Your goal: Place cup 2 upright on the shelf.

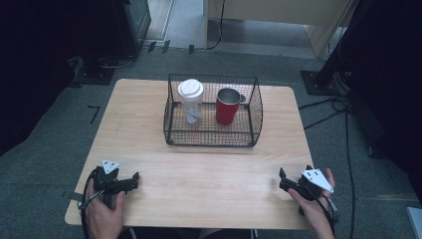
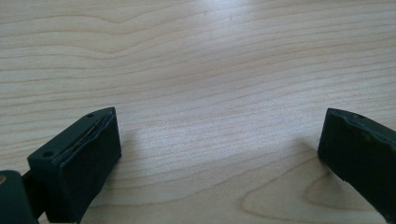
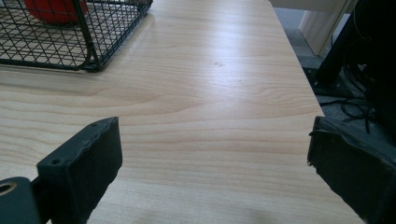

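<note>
Claws, left point(image 1: 130, 181) and right point(image 1: 284, 180), gape empty on our counter point(image 1: 209, 169); basket point(image 1: 213, 137), tumbler point(image 1: 190, 102), red mug point(image 1: 228, 107) untouched, nothing begun.

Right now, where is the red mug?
In the high view, the red mug stands upright in the right half of the wire basket, beside the clear lidded cup.
</note>
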A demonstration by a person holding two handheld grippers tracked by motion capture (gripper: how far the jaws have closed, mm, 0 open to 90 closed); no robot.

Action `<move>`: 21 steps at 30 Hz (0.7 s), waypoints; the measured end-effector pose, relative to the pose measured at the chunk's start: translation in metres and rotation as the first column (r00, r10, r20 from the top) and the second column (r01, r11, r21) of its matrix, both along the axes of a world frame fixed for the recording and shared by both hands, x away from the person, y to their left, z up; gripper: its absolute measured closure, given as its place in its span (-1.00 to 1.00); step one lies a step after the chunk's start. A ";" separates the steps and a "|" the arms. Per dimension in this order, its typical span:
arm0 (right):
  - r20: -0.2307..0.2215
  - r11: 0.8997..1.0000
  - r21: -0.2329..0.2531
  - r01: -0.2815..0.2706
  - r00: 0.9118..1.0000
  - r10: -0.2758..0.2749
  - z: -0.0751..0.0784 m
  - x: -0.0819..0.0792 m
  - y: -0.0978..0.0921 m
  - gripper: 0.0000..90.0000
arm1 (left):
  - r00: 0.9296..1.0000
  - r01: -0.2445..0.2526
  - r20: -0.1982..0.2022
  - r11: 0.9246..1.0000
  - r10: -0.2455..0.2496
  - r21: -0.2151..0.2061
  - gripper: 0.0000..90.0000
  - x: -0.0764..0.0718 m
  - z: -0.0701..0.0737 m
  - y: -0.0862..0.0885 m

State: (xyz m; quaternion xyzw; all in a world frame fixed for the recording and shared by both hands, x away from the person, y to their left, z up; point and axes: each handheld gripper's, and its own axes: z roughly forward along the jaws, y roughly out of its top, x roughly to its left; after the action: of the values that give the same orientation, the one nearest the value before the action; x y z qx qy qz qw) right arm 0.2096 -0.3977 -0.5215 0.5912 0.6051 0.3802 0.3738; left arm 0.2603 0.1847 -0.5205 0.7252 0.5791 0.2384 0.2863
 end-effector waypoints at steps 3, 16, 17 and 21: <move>-0.031 1.000 -0.018 -0.010 0.999 0.009 0.000 -0.002 -0.003 -0.93 | 1.000 0.000 0.000 1.000 0.000 0.000 -1.00 0.000 0.000 0.000; -0.263 0.994 -0.101 -0.034 0.965 0.006 -0.006 -0.001 -0.015 -0.96 | 1.000 0.000 0.000 1.000 0.000 0.000 -1.00 0.000 0.000 0.000; -0.270 0.995 -0.089 -0.040 0.963 0.014 -0.006 -0.001 -0.016 -0.96 | 1.000 0.000 0.000 1.000 0.000 0.000 -1.00 0.000 0.000 0.000; -0.306 0.997 0.002 -0.077 0.949 0.074 -0.007 0.001 -0.024 -0.95 | 1.000 0.000 0.000 1.000 0.000 0.000 -1.00 0.000 0.000 0.000</move>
State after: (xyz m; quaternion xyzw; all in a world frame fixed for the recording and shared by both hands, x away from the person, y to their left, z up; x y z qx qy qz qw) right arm 0.2107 -0.4222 -0.5285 0.6174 0.6798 0.2951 0.2638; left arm 0.2603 0.1847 -0.5205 0.7252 0.5791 0.2384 0.2864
